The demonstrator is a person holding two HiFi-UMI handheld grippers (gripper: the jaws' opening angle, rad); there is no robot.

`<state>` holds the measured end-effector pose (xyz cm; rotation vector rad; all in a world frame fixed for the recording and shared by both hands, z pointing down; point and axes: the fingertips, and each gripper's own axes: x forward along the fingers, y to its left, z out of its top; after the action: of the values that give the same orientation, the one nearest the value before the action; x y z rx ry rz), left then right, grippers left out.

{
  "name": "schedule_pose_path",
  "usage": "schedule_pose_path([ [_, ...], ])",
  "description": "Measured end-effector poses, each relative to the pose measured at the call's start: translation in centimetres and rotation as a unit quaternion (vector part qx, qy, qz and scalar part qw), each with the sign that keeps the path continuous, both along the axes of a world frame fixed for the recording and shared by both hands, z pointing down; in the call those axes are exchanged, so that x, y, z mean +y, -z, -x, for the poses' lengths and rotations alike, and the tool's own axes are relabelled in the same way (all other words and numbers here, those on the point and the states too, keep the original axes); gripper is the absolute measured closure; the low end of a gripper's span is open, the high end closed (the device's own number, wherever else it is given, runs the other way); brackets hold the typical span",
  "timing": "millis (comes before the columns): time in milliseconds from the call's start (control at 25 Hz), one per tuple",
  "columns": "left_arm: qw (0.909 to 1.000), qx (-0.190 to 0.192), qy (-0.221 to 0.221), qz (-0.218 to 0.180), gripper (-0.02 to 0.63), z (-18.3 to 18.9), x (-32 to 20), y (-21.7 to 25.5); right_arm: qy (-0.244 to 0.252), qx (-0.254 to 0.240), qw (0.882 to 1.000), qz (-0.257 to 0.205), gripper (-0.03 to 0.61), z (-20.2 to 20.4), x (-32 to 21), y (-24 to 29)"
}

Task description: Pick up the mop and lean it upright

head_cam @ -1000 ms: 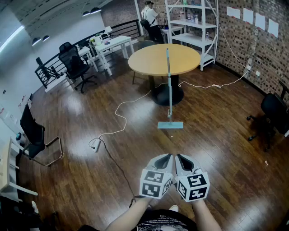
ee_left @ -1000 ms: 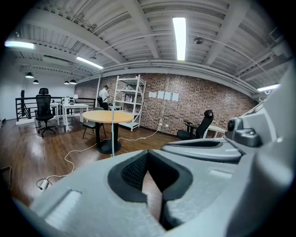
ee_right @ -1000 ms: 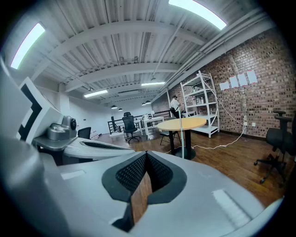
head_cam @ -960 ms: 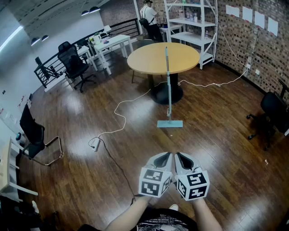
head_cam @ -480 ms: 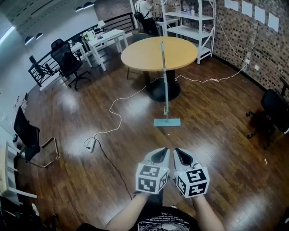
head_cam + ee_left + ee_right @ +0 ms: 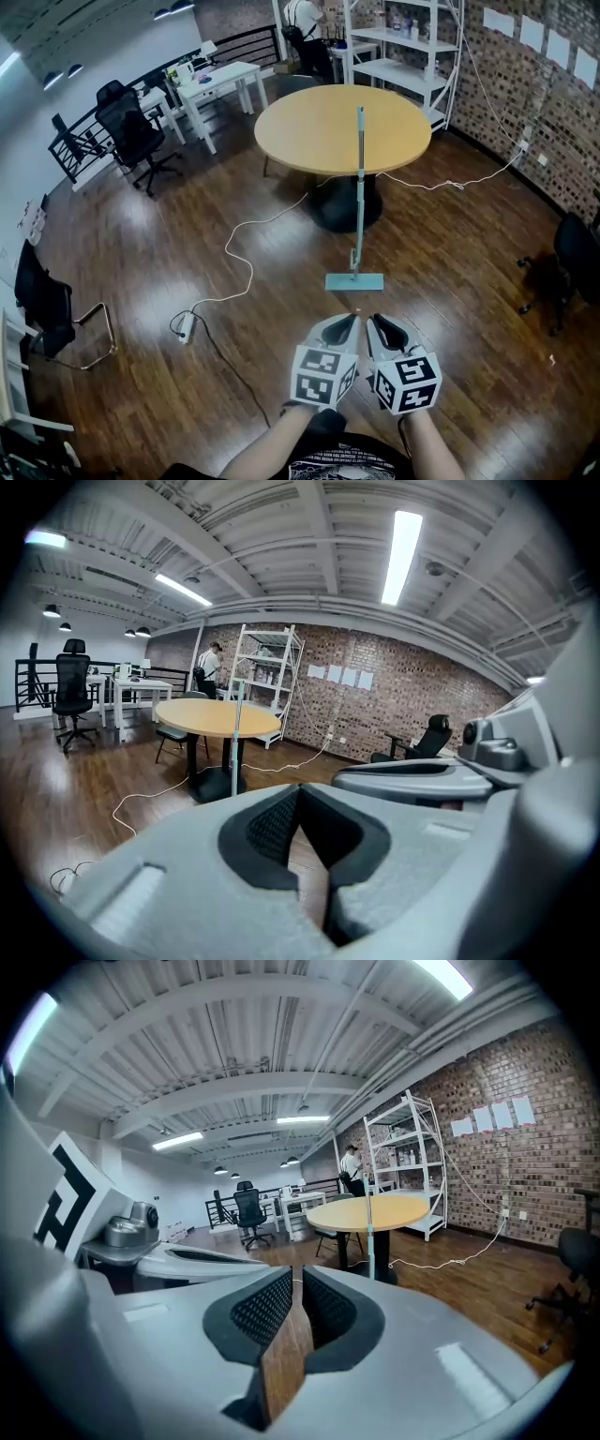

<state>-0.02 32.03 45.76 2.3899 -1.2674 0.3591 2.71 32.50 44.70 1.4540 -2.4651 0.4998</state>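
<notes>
One white cable [image 6: 246, 246] snakes over the wooden floor on the left and ends in a power strip [image 6: 185, 326], well apart from anything the task concerns.

Near the person's body, the left gripper [image 6: 349, 322] hangs over bare floor. Its own view shows its tips pressed together with nothing between them.

Just right of it and farther off, the mop [image 6: 358, 202] stands on its flat head. Its thin handle rises steeply, and the upper end appears to rest against the near rim of the round table [image 6: 300, 127], though the contact itself is too small to confirm. It is well apart from both grippers.

The right gripper [image 6: 373, 322] sits close beside the left one. Its jaws are opening, a narrow slit so far, and only floor shows through the gap. Farther right, a black office chair [image 6: 574, 246] stands by the brick wall, clear of the mop.

Judging by how things lie, the lean-upright step looks done: the mop is off the floor and propped, and neither gripper holds it. What remains, if anything, is a check that it stays put, since the head rests on glossy boards and could slide. Any correction would call for walking forward, spreading one pair of jaws and taking the handle low, near the table's edge.
</notes>
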Motion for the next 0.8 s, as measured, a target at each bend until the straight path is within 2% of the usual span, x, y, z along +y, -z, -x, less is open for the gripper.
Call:
schedule_pose_path([
  [280, 0.9999, 0.007, -0.007, -0.004, 0.611, 3.1, -8.9, 0.4, -0.015, 0.012, 1.000, -0.003, 0.546, 3.2, -8.7, 0.4],
  [480, 0.9998, -0.001, -0.021, -0.008, 0.611, 3.5, -13.4, 0.2, -0.025, 0.015, 1.000, -0.006, 0.551, 4.2, -13.2, 0.1],
  [800, 0.9994, -0.003, -0.031, -0.016, 0.610, 2.4, -20.5, 0.0, -0.036, 0.007, 0.999, -0.014, 0.551, 3.2, -20.3, -0.2],
])
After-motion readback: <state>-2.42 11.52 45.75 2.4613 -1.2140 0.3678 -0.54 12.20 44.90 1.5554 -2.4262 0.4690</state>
